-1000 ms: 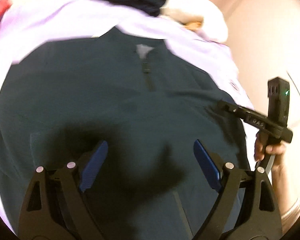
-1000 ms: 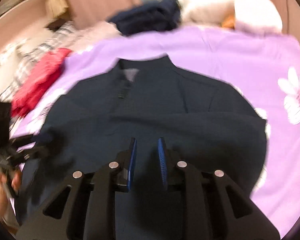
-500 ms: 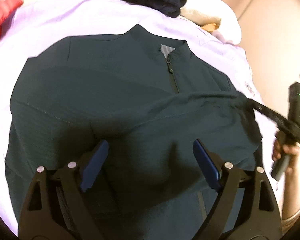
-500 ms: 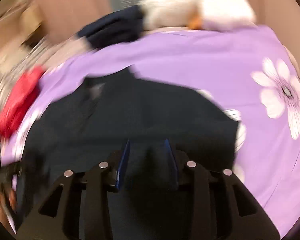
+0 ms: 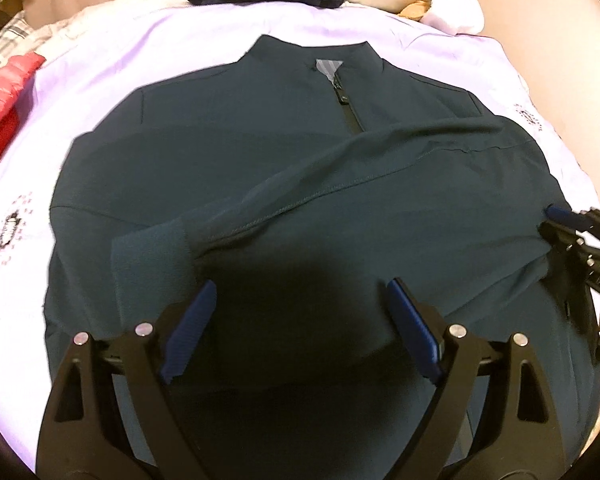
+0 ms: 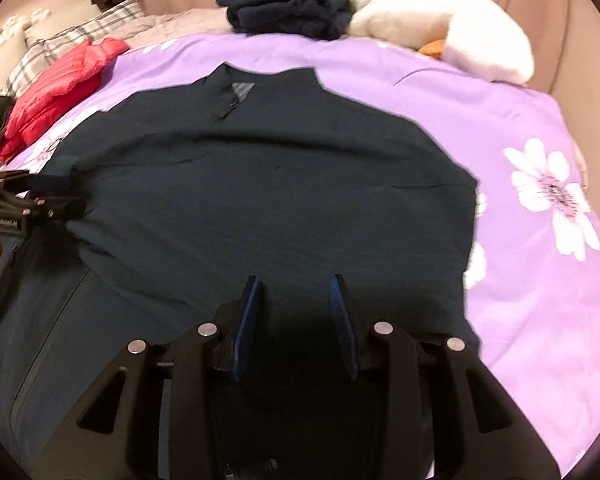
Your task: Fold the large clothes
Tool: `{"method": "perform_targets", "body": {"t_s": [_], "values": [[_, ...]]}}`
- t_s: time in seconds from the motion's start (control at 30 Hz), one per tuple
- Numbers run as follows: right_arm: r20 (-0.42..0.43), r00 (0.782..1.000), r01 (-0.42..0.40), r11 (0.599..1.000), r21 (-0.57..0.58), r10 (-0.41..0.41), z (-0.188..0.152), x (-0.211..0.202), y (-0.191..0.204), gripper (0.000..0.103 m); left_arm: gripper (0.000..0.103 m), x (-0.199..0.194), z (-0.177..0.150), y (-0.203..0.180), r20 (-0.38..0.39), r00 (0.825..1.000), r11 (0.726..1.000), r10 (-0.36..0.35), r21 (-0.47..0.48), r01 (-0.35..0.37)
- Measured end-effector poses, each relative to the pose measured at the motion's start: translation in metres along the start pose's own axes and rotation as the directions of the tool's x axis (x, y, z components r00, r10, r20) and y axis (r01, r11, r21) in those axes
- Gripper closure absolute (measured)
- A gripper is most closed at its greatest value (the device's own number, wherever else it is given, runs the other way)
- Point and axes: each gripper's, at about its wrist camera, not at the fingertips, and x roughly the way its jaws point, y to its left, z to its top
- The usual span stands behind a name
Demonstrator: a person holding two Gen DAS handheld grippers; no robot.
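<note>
Red puffer jacket [image 6: 56, 84] waits at the left edge of the bed, out of the way, while the dark zip jacket [image 5: 260, 152] lies face up, collar away from me, flat on the purple floral bedcover [image 6: 500, 128] so its folds stay square. My left tongs [image 5: 300, 316] hover wide apart and empty over its lower half, beside the cuff [image 5: 152, 260] of the sleeve laid across the chest to narrow the shape. My right tongs [image 6: 294, 312], partly apart with nothing between them, sit at the right edge; I judge the side fold comes next.
</note>
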Motion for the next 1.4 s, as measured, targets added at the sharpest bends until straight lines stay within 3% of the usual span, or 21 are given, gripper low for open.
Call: {"method": "perform_targets", "body": {"t_s": [0.2,0.33,0.5,0.63,0.83,0.9,1.1,1.17,1.4], "values": [[0.121,0.989,-0.092,0.994,0.059,0.085,0.029,-0.011,0.023,0.066,0.015,-0.020,0.004,-0.025,0.081,0.995,0.997,0.055,0.042,-0.059],[0.094,0.990,-0.109,0.991,0.082,0.102,0.034,0.011,0.037,0.066,0.015,-0.013,0.008,-0.045,0.095,0.993,0.994,0.075,0.067,-0.082],[0.000,0.996,-0.087,0.994,0.068,0.087,0.018,0.039,0.045,0.066,0.014,0.018,-0.001,-0.047,0.018,0.996,0.994,0.092,0.052,-0.093],[0.009,0.996,-0.088,0.994,0.070,0.088,0.013,0.035,0.037,0.066,0.009,0.020,-0.005,-0.041,0.030,0.995,0.994,0.097,0.040,-0.098],[0.016,0.997,-0.076,0.992,0.101,0.074,0.007,0.027,0.026,0.066,0.009,0.016,-0.008,-0.037,0.024,0.994,0.993,0.111,0.038,-0.112],[0.006,1.000,-0.012,0.991,0.134,0.012,0.003,0.023,0.016,0.060,0.009,0.012,-0.011,-0.037,0.022,0.993,0.992,0.117,0.042,-0.118],[0.044,0.999,-0.030,0.956,0.291,0.018,-0.016,-0.009,-0.020,0.058,0.010,-0.020,-0.023,-0.037,0.045,0.978,0.976,0.206,0.068,-0.209],[0.069,0.998,-0.033,0.943,0.331,0.011,-0.025,-0.028,-0.027,0.053,0.010,-0.038,-0.032,-0.034,0.047,0.978,0.977,0.205,0.053,-0.207],[0.139,0.987,-0.125,0.920,0.371,0.077,-0.058,-0.095,-0.014,0.032,0.002,-0.095,-0.079,-0.041,0.064,0.979,0.980,0.194,0.027,-0.196]]}}
